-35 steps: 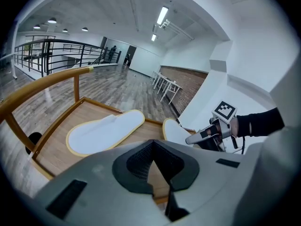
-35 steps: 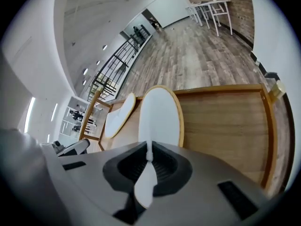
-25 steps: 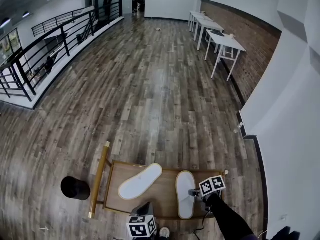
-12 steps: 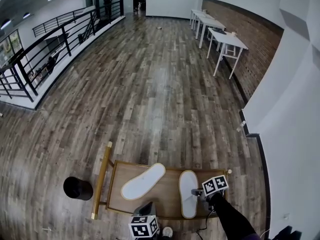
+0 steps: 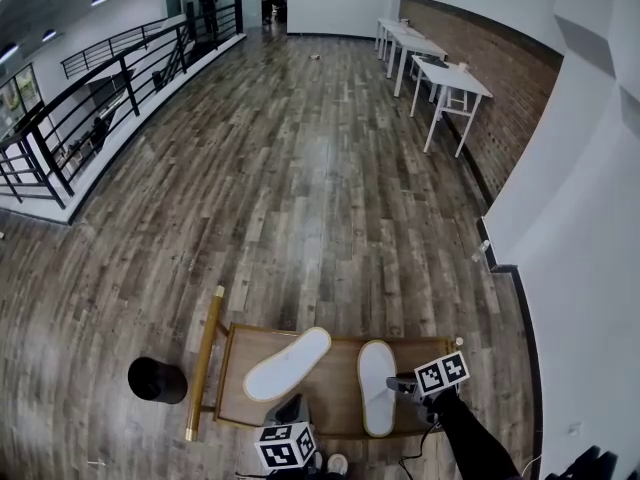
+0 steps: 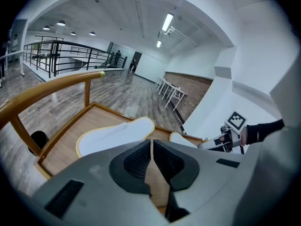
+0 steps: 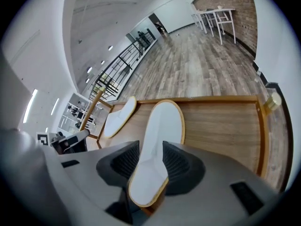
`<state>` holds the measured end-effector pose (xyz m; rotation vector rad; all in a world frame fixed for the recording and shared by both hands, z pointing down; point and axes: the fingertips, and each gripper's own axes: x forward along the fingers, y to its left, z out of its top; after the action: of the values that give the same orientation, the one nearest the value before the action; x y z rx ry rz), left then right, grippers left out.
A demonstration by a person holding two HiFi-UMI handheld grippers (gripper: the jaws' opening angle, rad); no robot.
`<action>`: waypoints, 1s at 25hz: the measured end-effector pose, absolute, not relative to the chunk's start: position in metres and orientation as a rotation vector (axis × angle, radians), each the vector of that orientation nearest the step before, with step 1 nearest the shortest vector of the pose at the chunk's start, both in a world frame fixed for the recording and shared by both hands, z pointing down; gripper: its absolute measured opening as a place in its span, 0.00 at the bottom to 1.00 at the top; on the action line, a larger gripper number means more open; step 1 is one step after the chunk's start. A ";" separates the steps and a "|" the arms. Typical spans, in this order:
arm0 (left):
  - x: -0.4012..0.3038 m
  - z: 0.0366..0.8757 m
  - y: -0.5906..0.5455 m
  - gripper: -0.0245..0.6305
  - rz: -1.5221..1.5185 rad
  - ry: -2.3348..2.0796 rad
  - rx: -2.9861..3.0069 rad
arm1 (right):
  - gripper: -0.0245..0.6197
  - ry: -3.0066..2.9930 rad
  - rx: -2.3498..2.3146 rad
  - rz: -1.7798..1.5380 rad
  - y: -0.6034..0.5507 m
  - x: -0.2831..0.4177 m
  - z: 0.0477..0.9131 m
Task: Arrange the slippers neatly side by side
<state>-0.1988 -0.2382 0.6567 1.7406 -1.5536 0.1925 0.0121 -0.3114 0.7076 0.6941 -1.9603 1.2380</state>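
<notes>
Two white slippers with tan edging lie sole-up on a low wooden rack (image 5: 335,388). The right slipper (image 5: 377,386) lies straight, and the left slipper (image 5: 287,364) lies slanted with its toe to the right. My right gripper (image 5: 397,385) is at the right slipper's right side. Its jaws have just been opening and now stand open astride the slipper's heel (image 7: 149,182), with a gap at each pad. My left gripper (image 5: 291,410) hovers at the rack's near edge, shut on nothing. In the left gripper view, the left slipper (image 6: 115,134) lies just beyond my shut jaws.
A black round bin (image 5: 157,379) stands on the floor left of the rack. A gold rail (image 5: 203,363) runs along the rack's left side. A white wall (image 5: 580,268) is close on the right. White tables (image 5: 445,83) line the far brick wall, and a black railing (image 5: 90,98) runs along the left.
The right gripper's jaws have opened off the right slipper, which stays lying on the rack, and the gripper has lifted and shifted slightly right. The left gripper and left slipper have hardly moved.
</notes>
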 end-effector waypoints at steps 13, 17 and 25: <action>-0.267 0.672 -0.309 0.04 0.517 -1.752 1.758 | 0.24 -2.422 1.012 1.305 -0.279 -0.042 0.610; -0.267 0.694 -0.318 0.04 0.859 -1.675 1.856 | 0.24 -2.444 1.161 1.213 -0.281 -0.052 0.607; -0.270 0.727 -0.309 0.04 1.456 -1.387 2.101 | 0.03 -2.409 1.180 1.035 -0.284 -0.067 0.605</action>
<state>-0.2701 -0.3090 0.7271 2.1010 -1.3874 1.4556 -0.0671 -0.2839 0.6053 1.1797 -2.4086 1.0353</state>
